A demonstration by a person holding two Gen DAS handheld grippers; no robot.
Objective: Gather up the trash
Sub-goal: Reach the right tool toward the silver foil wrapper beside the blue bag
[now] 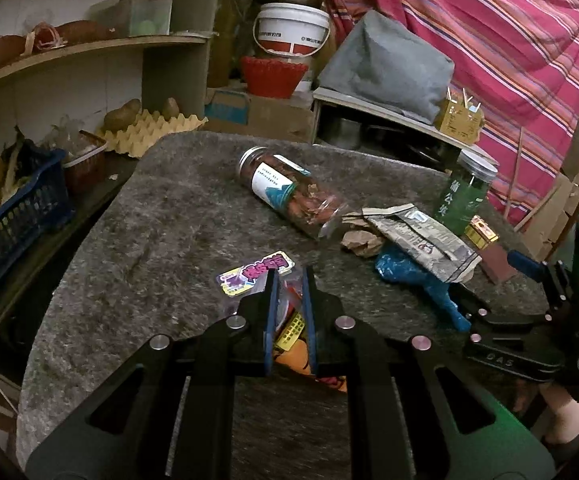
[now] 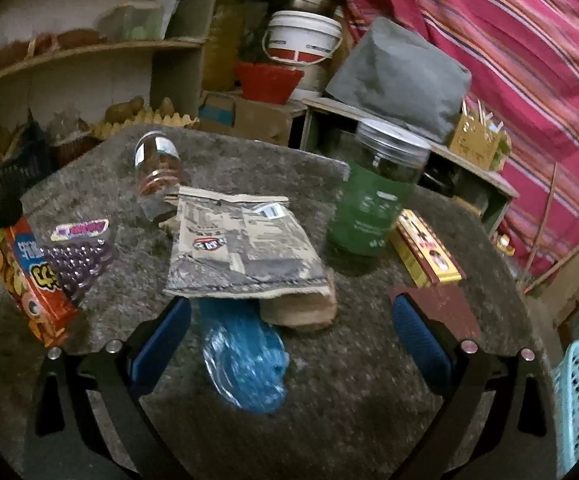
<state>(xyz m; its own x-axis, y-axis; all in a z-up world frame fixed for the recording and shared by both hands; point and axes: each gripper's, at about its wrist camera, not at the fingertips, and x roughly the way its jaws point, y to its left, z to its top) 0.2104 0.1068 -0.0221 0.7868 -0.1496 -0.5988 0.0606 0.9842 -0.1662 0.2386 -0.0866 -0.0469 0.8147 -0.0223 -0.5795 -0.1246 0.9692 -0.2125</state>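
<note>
Snack wrapper grasped on the desk
My left gripper (image 1: 288,280) is clenched on the orange snack wrapper (image 2: 29,280); my right gripper (image 2: 289,320) hangs released over the blue plastic bag (image 2: 245,360)

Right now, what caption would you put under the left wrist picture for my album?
Left gripper shut on an orange snack wrapper, with a tipped jar behind.

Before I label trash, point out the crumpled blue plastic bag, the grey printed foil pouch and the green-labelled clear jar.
Crumpled blue plastic bag (image 2: 245,360): right wrist view, bag's middle.
Grey printed foil pouch (image 2: 245,248): right wrist view, printed face.
Green-labelled clear jar (image 2: 369,208): right wrist view, green label.
</note>
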